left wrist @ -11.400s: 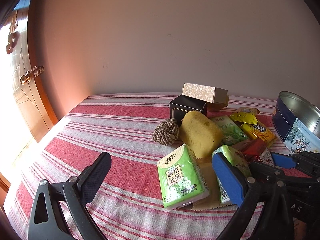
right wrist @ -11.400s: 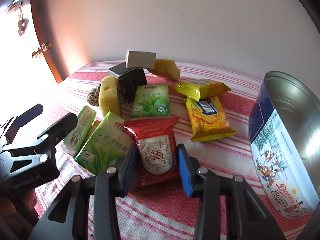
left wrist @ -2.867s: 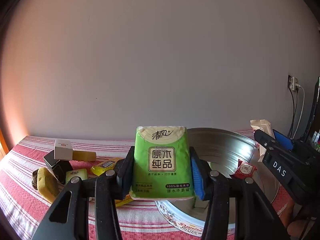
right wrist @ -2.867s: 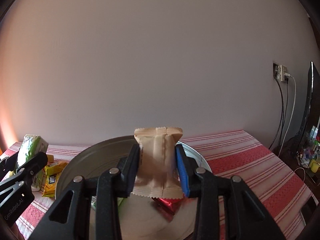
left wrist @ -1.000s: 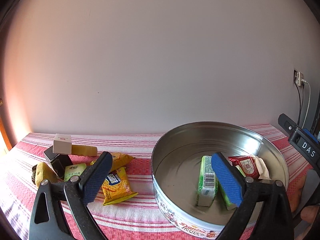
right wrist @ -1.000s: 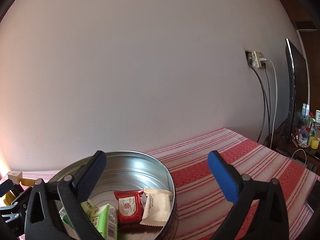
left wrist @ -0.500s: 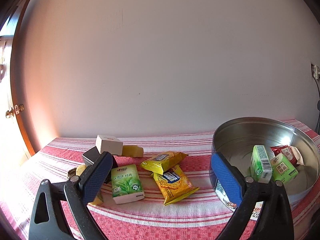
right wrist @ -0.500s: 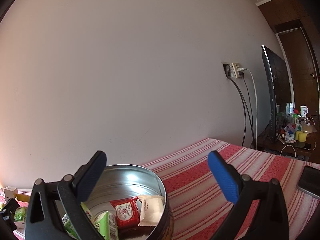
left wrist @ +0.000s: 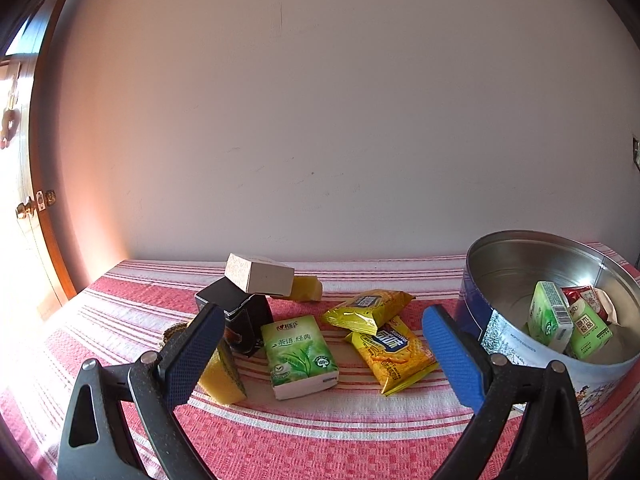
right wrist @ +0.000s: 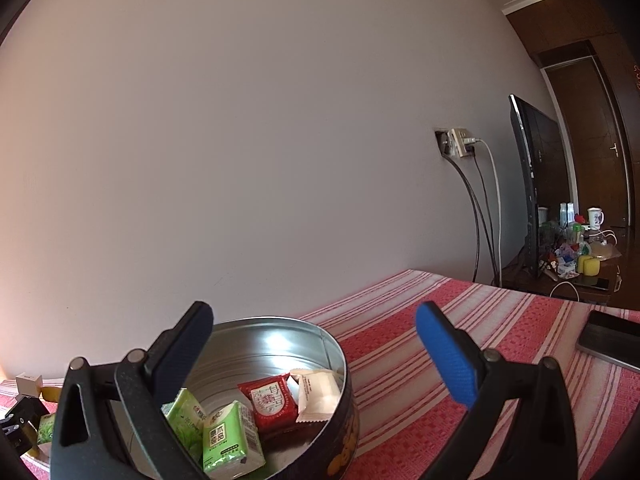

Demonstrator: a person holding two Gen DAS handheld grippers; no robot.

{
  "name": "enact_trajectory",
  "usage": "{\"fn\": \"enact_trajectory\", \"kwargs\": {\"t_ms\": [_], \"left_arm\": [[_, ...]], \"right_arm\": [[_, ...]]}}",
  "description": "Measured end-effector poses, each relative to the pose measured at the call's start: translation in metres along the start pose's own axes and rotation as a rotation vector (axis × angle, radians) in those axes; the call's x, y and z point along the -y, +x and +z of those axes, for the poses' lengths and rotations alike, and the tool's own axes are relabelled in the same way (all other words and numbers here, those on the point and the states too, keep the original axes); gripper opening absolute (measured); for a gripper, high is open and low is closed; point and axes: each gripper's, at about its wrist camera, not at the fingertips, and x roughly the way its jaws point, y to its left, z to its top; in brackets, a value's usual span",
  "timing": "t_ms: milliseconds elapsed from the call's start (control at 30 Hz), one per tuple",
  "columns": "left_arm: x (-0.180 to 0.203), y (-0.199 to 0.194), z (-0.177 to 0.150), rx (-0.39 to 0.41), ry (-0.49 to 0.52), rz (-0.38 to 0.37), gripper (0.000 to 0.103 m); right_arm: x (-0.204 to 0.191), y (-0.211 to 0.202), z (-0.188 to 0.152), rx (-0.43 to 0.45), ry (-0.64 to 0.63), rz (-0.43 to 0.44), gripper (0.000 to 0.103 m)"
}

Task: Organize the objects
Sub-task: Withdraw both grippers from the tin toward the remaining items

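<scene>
Hovering level over the table, the left gripper (left wrist: 320, 356) gapes wide above the green tissue pack (left wrist: 298, 354); the right gripper (right wrist: 316, 356), equally wide and empty, has the tin (right wrist: 280, 332) at seven o'clock.

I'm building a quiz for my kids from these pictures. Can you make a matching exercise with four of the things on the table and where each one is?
Things:
1. red packet
2. pale box
3. green tea tissue pack
4. phone

Places:
A. on top of the black box
B. flat on the striped cloth, between the yellow sponge and the yellow snack bags
C. inside the round tin
D. at the far right edge of the table

Pairs: 1-C, 2-A, 3-B, 4-D
</scene>
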Motion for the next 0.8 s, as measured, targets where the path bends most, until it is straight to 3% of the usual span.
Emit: {"fn": "enact_trajectory", "kwargs": {"t_ms": [267,800], "left_arm": [[-0.033,0.004,-0.002,-0.019,-0.032,0.022,0.100],[-0.126,0.018,-0.003,-0.055,-0.070,0.102,0.100]], "right_arm": [[-0.040,-0.017,-0.015,-0.064,-0.007,0.086,0.103],[-0.165,-0.043,-0.060,-0.207,-0.125,0.299,0.103]]}}
